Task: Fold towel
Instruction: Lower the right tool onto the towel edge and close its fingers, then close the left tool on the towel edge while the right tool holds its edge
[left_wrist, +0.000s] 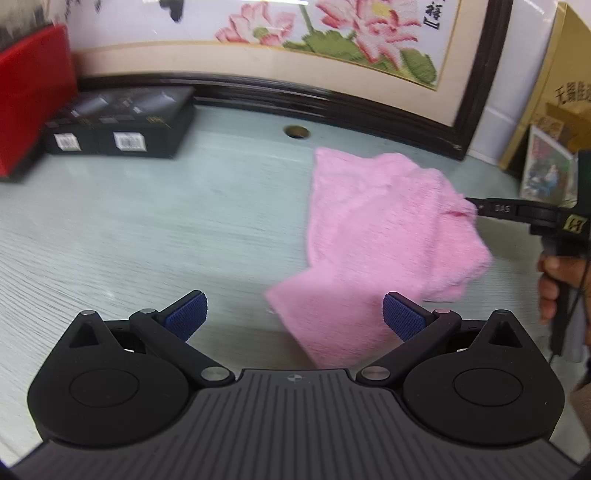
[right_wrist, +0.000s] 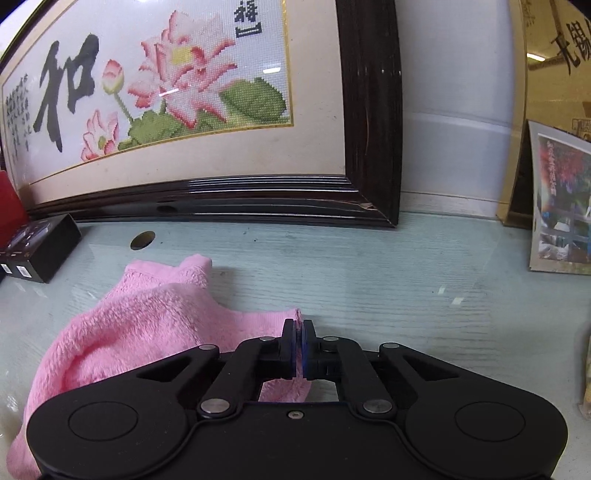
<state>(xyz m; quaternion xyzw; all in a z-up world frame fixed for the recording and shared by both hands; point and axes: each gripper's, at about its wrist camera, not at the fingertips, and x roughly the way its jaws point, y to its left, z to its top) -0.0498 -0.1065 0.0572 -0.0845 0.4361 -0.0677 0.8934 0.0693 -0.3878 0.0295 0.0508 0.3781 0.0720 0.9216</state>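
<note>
The surface is a pale grey-green tabletop with a faint wood grain and one round hole set near its back edge. Against the white wall behind it leans one large dark-framed cross-stitch picture of pink lotus flowers and black calligraphy. To the left stand two black boxes side by side, each with a white barcode label, and beside them one red box. At the right edge of the table one yellow-brown cardboard carton bears black characters, and one small printed photo card is propped in front of it. There is one towel — pink and fluffy, lying crumpled on the tabletop right of centre, partly doubled over itself, with a flat corner reaching toward the left gripper. That gripper hovers just short of the towel, its two blue pads spread wide with nothing between them. The right gripper has its jaws pressed together on the towel's right edge — a thin fold of pink cloth is pinched between the pads and lifted slightly off the table.
</note>
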